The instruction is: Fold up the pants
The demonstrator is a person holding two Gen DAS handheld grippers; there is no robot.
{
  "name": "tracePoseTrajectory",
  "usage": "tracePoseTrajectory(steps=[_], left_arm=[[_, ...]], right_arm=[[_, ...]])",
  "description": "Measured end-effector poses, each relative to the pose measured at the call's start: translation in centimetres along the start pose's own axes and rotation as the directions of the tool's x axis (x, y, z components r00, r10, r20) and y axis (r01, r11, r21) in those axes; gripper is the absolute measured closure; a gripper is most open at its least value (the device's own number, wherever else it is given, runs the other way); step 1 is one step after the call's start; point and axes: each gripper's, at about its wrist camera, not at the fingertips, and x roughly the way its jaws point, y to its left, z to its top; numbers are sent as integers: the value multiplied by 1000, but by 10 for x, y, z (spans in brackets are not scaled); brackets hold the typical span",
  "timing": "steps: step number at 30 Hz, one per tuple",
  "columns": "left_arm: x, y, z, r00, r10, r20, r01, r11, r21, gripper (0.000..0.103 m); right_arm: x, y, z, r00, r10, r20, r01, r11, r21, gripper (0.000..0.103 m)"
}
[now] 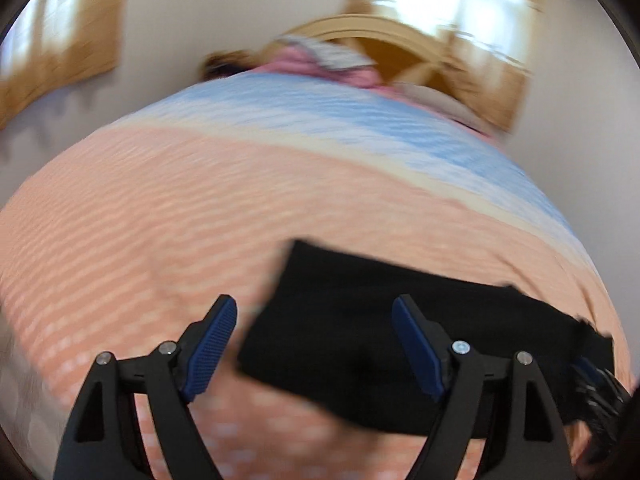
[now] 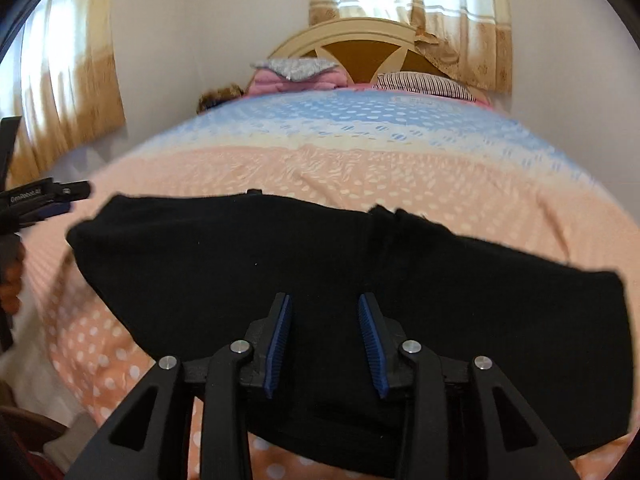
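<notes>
Curtained windows and a pale headboard (image 2: 360, 46) backed a bed (image 2: 360, 168) spread with a peach-and-blue dotted cover, on whose near end lay the black pants (image 2: 320, 264), a folded band with its long axis running side to side. Directly over their middle hung the right tool (image 2: 324, 344), jaws parted and holding nothing. The left tool (image 1: 314, 350), released wide and also empty, hung at their left end, so each hand had its own end nearest.

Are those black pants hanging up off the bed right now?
No, the black pants lie flat, folded, on the peach dotted bedspread.
</notes>
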Motion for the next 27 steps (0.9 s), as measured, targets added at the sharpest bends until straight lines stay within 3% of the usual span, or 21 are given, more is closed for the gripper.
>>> tracePoseTrajectory(steps=[1,4,6,9,11,12,13,14,16,18,21,25,27], left_arm=[[6,7,-4,1000,-2,-8,2,999,-40,20],[19,23,-12,992,-109,-71,96,981,-166,20],[28,19,-19,982,-164,-95,141,966,-214,20],[34,2,-28,984,-144,-109,122,975,-188,20],[31,1,-29,985,-137,-109,117,978,-172,20],[29,5,-28,983,-145,-108,125,976,-179,20],[25,9,-27,982,-153,-108,131,973,-191,20],[19,14,-25,983,-149,-104,125,969,-211,24],[0,20,-22,989,-133,-65,115,966,-233,26],[-13,15,-22,995,-93,-34,83,973,-217,26],[-13,7,-33,990,-122,-69,104,969,-224,26],[18,10,-44,965,-190,-181,122,936,-329,26],[19,14,-41,973,-186,-134,129,927,-352,26]], right_arm=[[-5,4,6,1000,7,6,-7,1000,2,65],[-27,20,24,987,120,103,-119,993,-12,62],[-26,39,33,976,183,119,-181,983,-24,58],[-1,64,31,960,271,64,-271,962,-5,58],[30,88,17,949,313,-42,-313,950,3,58],[48,94,7,944,305,-124,-305,952,17,56],[51,98,1,954,275,-115,-277,961,1,56],[44,104,-4,968,247,-43,-249,966,-65,53],[44,118,-5,980,194,-53,-200,964,-173,48],[42,122,-5,984,170,-52,-177,964,-199,48],[43,110,-2,976,213,-52,-218,966,-138,47],[45,102,0,964,262,-53,-265,961,-74,47],[46,101,-1,961,270,-53,-273,959,-69,47]])
